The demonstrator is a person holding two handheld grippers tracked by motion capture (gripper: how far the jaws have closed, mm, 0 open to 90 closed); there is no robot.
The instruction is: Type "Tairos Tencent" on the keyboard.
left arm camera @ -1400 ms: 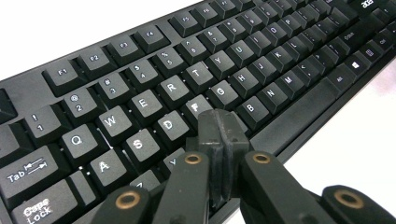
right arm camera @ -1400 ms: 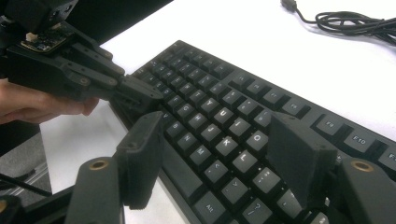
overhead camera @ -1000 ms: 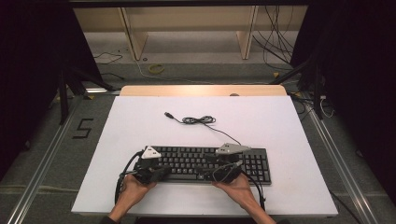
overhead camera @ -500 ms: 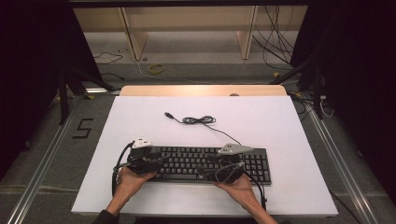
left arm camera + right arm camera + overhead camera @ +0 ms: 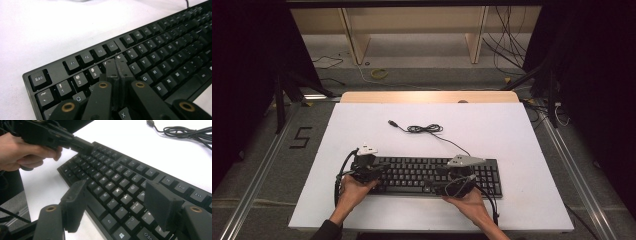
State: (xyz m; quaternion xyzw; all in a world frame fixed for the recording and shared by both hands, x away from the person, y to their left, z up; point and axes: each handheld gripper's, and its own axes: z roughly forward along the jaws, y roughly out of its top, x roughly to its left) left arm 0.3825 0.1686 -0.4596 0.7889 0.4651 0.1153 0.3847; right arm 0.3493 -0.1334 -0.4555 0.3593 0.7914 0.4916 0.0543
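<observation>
Near table edge: taken up by keyboard (image 5: pixel 432 175), with left gripper (image 5: pixel 371 170) and right gripper (image 5: pixel 458 179) over its two ends.
Middle of table (image 5: pixel 512 135): crossed by coiled cable (image 5: pixel 424 129), just behind keyboard.
Far half: open white surface.
Left and right margins: bare strips beside keyboard.

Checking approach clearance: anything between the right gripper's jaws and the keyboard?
Nothing visible. The right gripper stands open just over the keyboard at its near right part, with only keys showing between the jaws. The coiled cable lies beyond the keyboard, and the left gripper, shut, is at the other end.
</observation>
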